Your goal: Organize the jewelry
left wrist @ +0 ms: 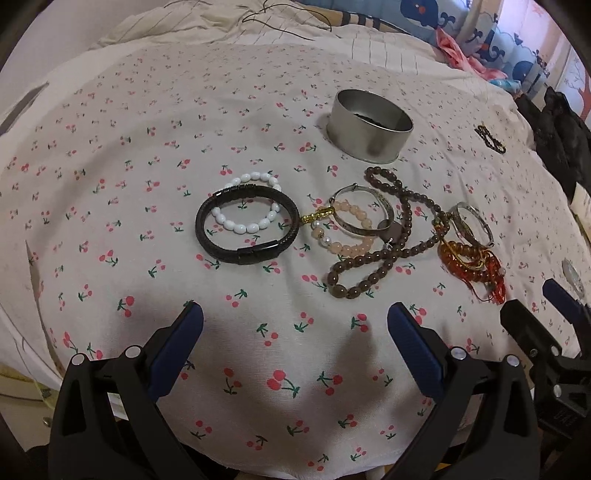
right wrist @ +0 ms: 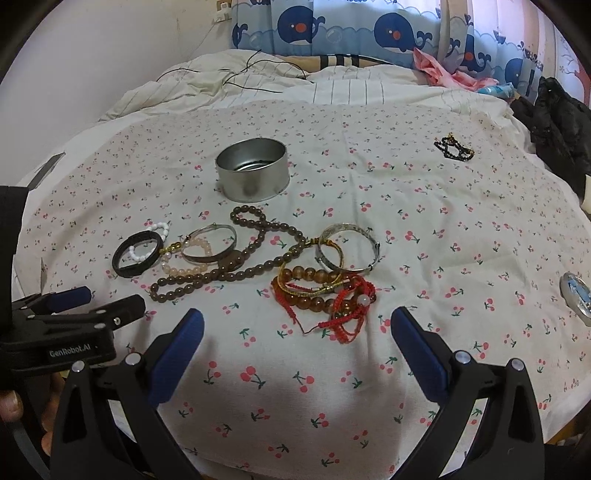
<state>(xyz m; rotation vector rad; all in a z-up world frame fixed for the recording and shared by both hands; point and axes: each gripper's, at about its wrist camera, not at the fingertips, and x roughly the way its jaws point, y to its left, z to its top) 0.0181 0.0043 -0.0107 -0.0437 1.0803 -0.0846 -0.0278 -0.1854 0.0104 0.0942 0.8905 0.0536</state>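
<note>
Jewelry lies spread on a cherry-print cloth (left wrist: 147, 280). A black leather bracelet (left wrist: 246, 223) rings a white bead bracelet (left wrist: 251, 206). Right of them lie a peach bead bracelet (left wrist: 347, 232), a silver bangle (left wrist: 360, 212), a long brown bead string (left wrist: 388, 251), a second silver bangle (right wrist: 349, 253) and a tangle of amber beads and red cords (right wrist: 325, 295). A round metal tin (left wrist: 369, 125) stands open behind them. My left gripper (left wrist: 295, 328) hovers open before the black bracelet. My right gripper (right wrist: 297, 330) hovers open before the red tangle. Both hold nothing.
A small dark beaded bracelet (right wrist: 455, 148) lies apart at the far right. A round lid (right wrist: 576, 297) rests at the cloth's right edge. Rumpled bedding (right wrist: 258, 81), black clothing (right wrist: 557, 122) and whale-print fabric (right wrist: 332, 26) lie behind. A person's hand (right wrist: 11, 406) holds the left gripper.
</note>
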